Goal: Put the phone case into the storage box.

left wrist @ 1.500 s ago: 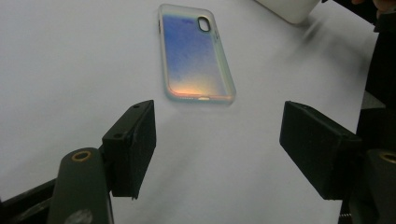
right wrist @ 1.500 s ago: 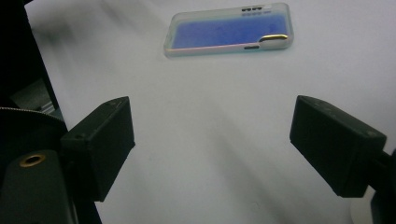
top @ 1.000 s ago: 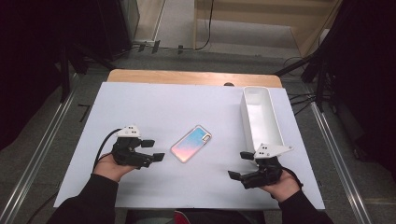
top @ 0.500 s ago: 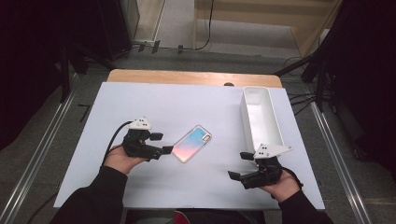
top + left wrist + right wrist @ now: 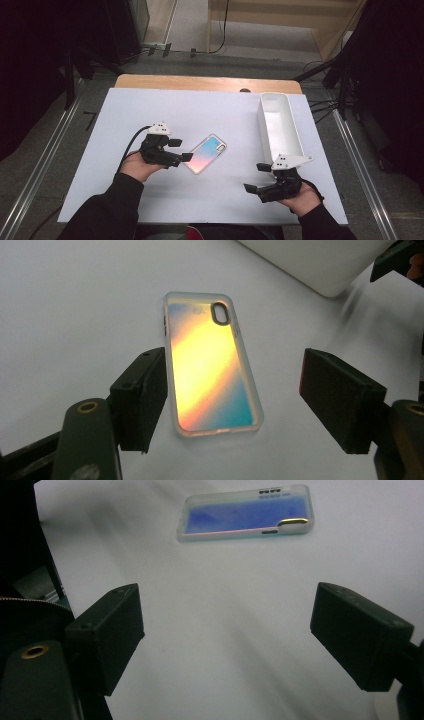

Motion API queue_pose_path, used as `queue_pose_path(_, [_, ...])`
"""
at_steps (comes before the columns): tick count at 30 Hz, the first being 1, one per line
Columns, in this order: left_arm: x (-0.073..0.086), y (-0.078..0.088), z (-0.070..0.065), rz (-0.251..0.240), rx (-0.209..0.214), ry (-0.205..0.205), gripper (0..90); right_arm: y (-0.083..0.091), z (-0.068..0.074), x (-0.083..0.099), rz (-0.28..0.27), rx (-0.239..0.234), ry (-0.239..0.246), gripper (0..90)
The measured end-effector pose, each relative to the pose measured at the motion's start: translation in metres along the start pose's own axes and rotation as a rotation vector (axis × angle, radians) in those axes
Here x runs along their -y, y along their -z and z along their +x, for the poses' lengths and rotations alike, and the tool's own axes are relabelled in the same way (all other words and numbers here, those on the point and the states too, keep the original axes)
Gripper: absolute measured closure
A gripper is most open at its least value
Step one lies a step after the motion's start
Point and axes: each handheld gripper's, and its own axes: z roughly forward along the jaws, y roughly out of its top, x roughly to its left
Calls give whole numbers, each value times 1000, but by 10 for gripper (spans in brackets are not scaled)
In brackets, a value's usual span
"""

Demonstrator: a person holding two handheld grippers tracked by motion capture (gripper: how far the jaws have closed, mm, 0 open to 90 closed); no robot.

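The left gripper (image 5: 183,149) sits at the near left of the white table (image 5: 125,185), its jaws spread wide and holding nothing; in the left gripper view the two black pads stand on either side of the near end of the phone case (image 5: 209,362), the left pad just beside the case's edge, the right pad apart from it, and whether the left pad touches cannot be told. The phone case (image 5: 206,153) lies flat on the table near its middle, iridescent in orange, yellow and teal, its camera cut-out at the far right end, its long axis slanting from near left to far right. The right gripper (image 5: 255,177) rests at the near right, well apart from the case, jaws also wide apart and empty; in the right gripper view bare table lies between its pads, with the case (image 5: 245,513) farther off. Just beyond the right gripper stands a long white bin (image 5: 295,135), running from near to far along the table's right side.
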Motion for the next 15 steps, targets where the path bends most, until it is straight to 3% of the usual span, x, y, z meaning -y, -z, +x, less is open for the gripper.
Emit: queue_pose_path(15, [-24,-31,-7,-15,-5,-18,272,0,-1,0,5,-1,5,126])
